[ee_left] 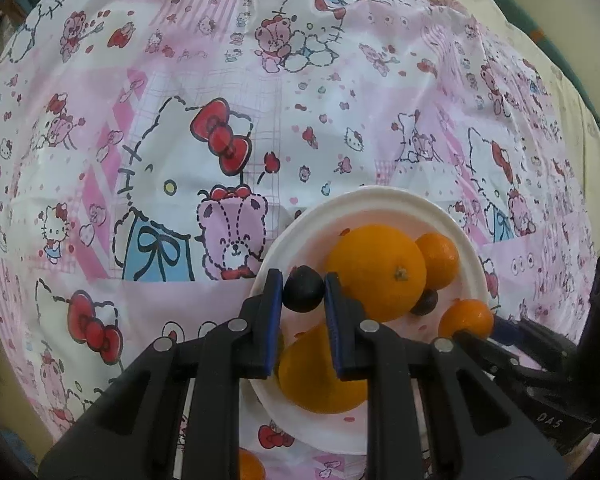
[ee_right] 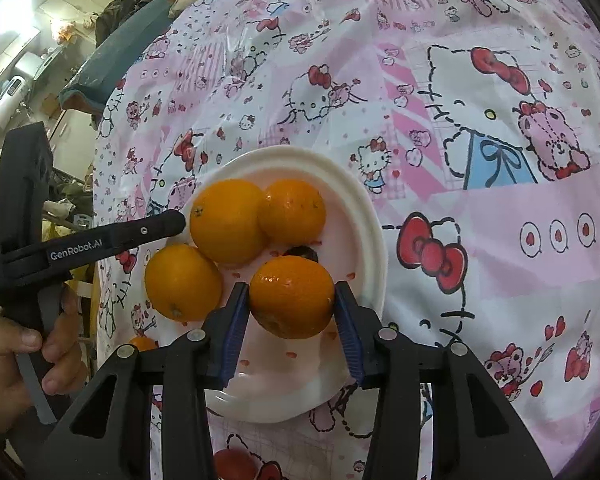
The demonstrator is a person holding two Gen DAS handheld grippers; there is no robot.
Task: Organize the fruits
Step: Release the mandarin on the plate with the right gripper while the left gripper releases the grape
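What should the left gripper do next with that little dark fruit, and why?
Probably lower it a little and open. The left gripper pinches the dark fruit just above the white plate, beside the large orange, so a short drop should land it there.

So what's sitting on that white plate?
The white plate carries three oranges, with a dark plum mostly covered by the orange clamped in the right tool. The left tool grips another dark fruit.

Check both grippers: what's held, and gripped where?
Left gripper: small dark fruit, pinched across its sides. Right gripper: orange, clamped across its widest part, above the white plate.
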